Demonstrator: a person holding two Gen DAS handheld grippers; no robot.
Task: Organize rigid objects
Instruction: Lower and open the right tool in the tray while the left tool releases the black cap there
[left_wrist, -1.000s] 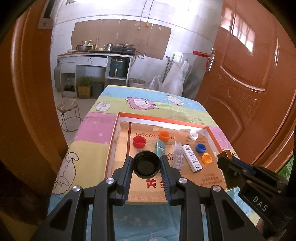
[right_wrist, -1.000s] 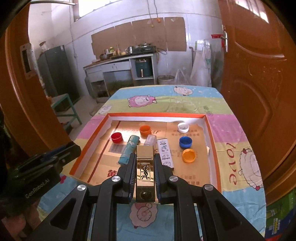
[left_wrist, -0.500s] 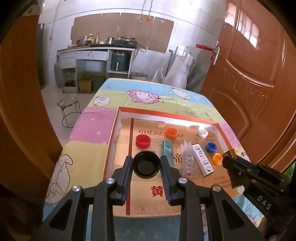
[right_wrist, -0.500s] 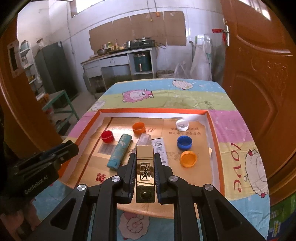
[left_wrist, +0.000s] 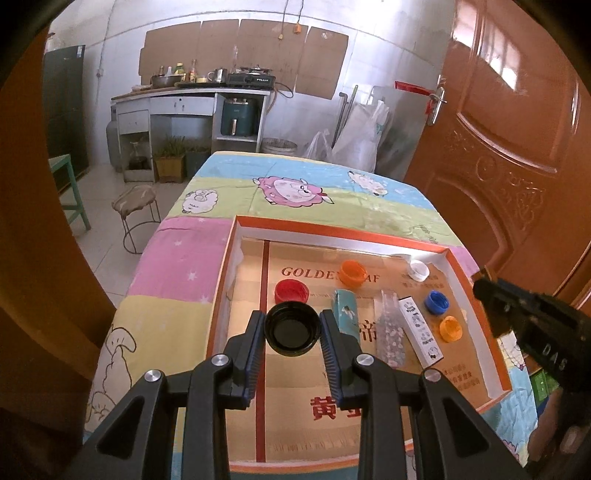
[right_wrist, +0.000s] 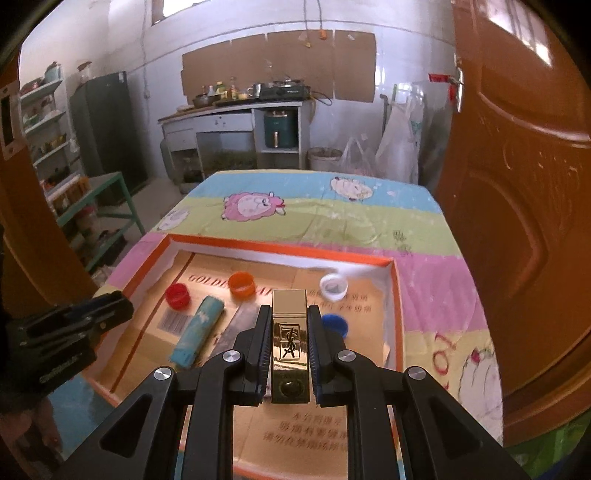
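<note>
My left gripper (left_wrist: 291, 330) is shut on a black round cap (left_wrist: 292, 328), held hollow side up over the near left part of the orange-rimmed cardboard tray (left_wrist: 332, 230). My right gripper (right_wrist: 289, 325) is shut on a gold rectangular case (right_wrist: 289, 343) above the tray's (right_wrist: 280, 246) middle. On the tray floor lie a red cap (left_wrist: 291, 290), an orange cap (left_wrist: 352, 272), a white cap (left_wrist: 418, 269), a blue cap (left_wrist: 436, 302), a second orange cap (left_wrist: 450, 328), a teal tube (left_wrist: 345, 312), a clear speckled bottle (left_wrist: 389, 332) and a white box (left_wrist: 421, 332).
The tray rests on a table with a sheep-print cloth (left_wrist: 295, 192). A brown door (left_wrist: 517, 147) stands close on the right. A stool (left_wrist: 136, 199) and green shelf (right_wrist: 107, 199) are left of the table; a counter (left_wrist: 192, 99) stands along the far wall.
Both grippers have moved forward over the tray, so its contents now sit nearer and lower in both views. Each keeps its hold; nothing on the tray floor has shifted.
</note>
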